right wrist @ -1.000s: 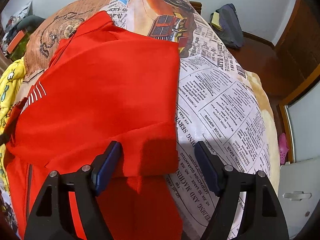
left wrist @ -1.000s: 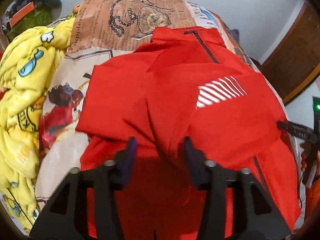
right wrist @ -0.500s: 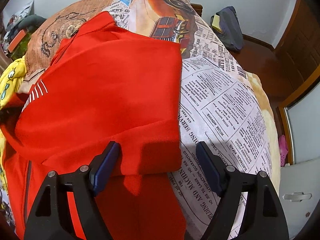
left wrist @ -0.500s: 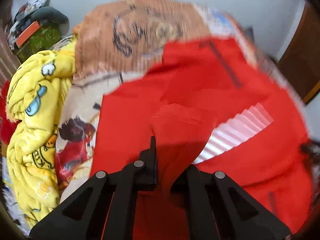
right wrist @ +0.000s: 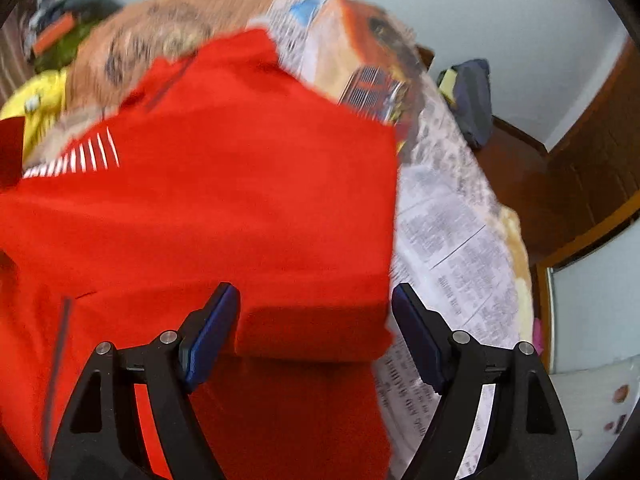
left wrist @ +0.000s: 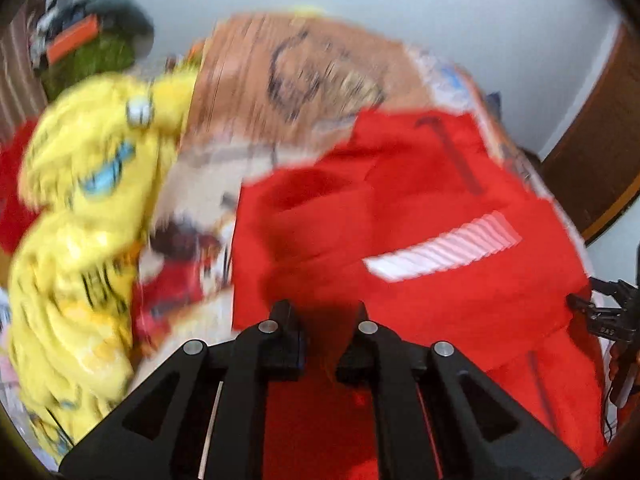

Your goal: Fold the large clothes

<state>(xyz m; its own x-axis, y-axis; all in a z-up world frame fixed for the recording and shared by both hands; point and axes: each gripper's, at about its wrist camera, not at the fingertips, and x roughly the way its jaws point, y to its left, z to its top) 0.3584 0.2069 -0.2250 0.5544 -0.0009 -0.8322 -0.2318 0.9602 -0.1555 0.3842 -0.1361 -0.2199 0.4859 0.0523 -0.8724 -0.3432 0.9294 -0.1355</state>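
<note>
Fabric of the red jacket [left wrist: 400,200], loose a second ago, is now pinched in the left claw [left wrist: 320,320] and lifted for folding, while the right claw [right wrist: 316,316] gapes ungripping over its folded sleeve.

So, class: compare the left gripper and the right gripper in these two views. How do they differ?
The left gripper has its jaws nearly together, pinching a fold of the red jacket; the right gripper stands wide open, holding nothing. The left sits over the jacket's middle; the right straddles its folded corner beside the newspaper-print bedcover. Both are black, two-fingered and angled down at the jacket.
</note>
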